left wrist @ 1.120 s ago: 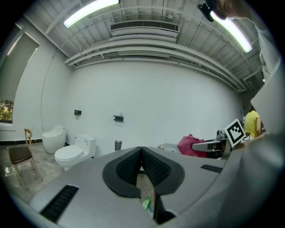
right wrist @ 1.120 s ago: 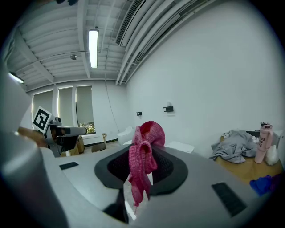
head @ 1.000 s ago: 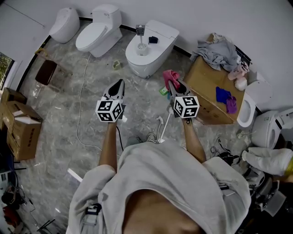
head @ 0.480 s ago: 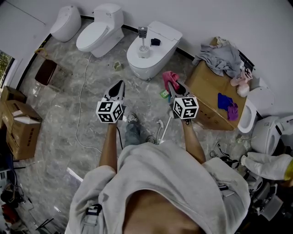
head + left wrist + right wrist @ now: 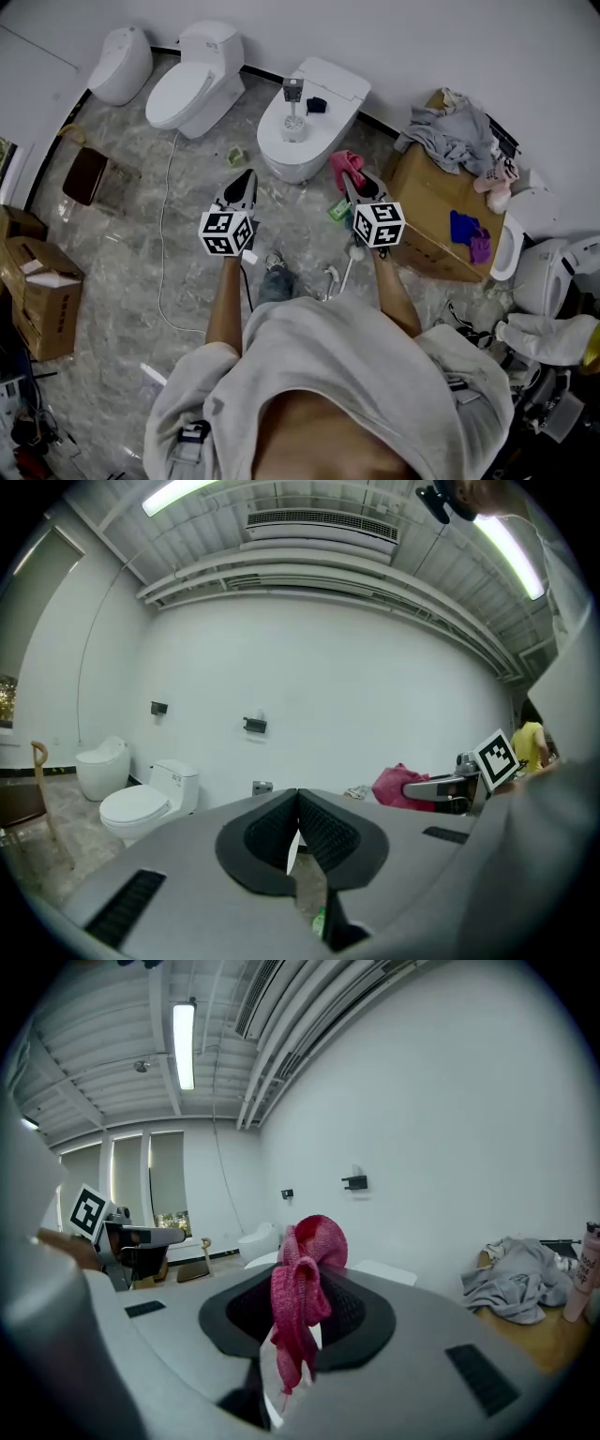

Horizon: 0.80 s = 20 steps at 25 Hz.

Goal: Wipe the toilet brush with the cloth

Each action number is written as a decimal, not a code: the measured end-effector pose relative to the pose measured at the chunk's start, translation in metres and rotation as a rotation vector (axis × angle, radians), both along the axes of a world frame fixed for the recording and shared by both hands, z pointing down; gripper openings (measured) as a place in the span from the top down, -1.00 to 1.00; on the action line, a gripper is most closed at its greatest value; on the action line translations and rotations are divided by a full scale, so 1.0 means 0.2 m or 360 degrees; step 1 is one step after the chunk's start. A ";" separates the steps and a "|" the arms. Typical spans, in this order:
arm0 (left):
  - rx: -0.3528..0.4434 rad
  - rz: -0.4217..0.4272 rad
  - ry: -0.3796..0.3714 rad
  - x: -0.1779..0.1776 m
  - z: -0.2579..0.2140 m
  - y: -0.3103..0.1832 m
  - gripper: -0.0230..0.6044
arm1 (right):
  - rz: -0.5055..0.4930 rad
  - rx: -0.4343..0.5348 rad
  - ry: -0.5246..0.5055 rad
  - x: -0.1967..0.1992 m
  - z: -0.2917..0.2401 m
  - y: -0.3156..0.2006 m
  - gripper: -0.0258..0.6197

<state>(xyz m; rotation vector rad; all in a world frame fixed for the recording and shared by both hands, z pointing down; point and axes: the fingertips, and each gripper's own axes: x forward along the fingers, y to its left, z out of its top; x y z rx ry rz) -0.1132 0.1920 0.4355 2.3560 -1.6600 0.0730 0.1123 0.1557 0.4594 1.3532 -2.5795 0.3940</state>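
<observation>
The toilet brush (image 5: 292,101) stands upright in its white holder on the closed lid of the middle toilet (image 5: 328,82), straight ahead. My right gripper (image 5: 351,176) is shut on a pink cloth (image 5: 343,160), which bunches above the jaws and hangs down between them in the right gripper view (image 5: 302,1283). My left gripper (image 5: 249,175) is held level beside it, a short way left of the toilet bowl. Its jaws meet with nothing between them (image 5: 297,797). Both grippers are still short of the brush.
Two more toilets (image 5: 187,82) stand to the left along the wall. A cardboard box (image 5: 433,202) with clothes is at the right. A white cable (image 5: 165,234), a green item (image 5: 338,210) and a white long-handled tool (image 5: 349,262) lie on the marble floor. A wooden chair (image 5: 86,171) is far left.
Both grippers have moved forward together toward the middle toilet, the cloth still in the right one. The toilet and brush now sit closer to them.
</observation>
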 end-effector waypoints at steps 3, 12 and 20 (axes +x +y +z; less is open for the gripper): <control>0.0011 0.0031 0.0004 -0.09 -0.03 -0.16 0.86 | 0.0040 0.0008 0.0002 -0.07 -0.03 -0.13 0.60; 0.0034 0.0143 -0.0009 -0.34 -0.07 -0.59 0.86 | 0.0156 0.0025 0.0001 -0.31 -0.07 -0.48 0.60; 0.0013 0.0236 0.0000 -0.40 -0.02 -0.82 0.86 | 0.0238 0.0000 0.0031 -0.37 -0.02 -0.62 0.60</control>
